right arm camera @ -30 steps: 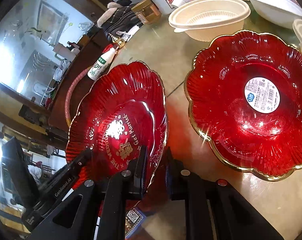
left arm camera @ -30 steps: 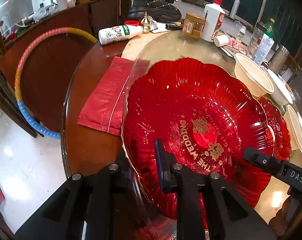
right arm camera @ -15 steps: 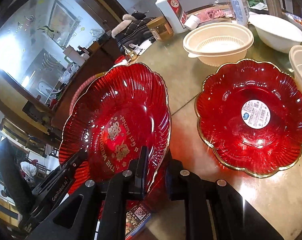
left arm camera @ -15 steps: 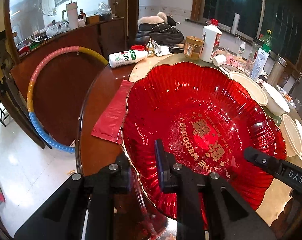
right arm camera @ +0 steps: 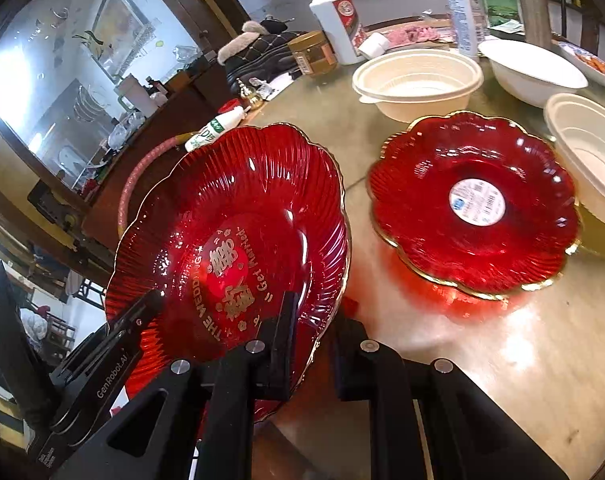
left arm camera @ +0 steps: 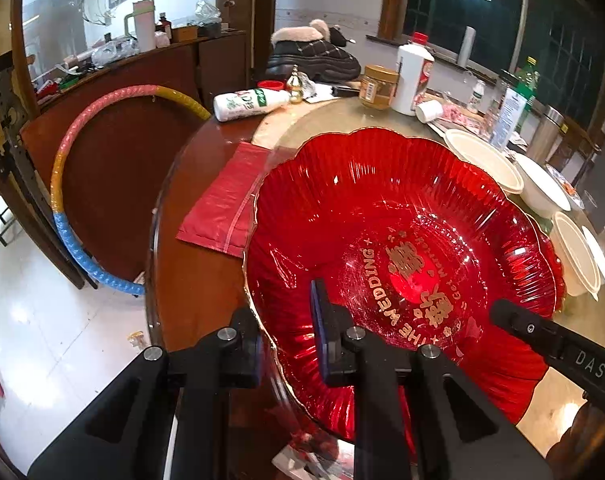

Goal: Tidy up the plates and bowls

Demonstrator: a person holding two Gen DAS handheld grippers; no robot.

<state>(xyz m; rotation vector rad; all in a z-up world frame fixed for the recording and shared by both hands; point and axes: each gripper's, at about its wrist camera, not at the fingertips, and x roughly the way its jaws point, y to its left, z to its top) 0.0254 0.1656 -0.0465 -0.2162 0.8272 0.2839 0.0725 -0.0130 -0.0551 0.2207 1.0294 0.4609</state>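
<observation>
The red plate (left arm camera: 382, 208) is showing ribbed fluting, a gold rim and gold lettering; beside it, the second red plate (right arm camera: 442, 248) is wearing a white label, and cream bowls (right arm camera: 418, 80) are sitting beyond it

1. Left hand-held gripper (left arm camera: 288, 344): matte black, angular arms, round silver screws at the joints, flat blue-edged pads (left arm camera: 317, 336).
2. Right hand-held gripper (right arm camera: 312, 346): same black build, silver screws.
3. White lettering on the bodies: "DAS", "GenRobot.AI".
</observation>
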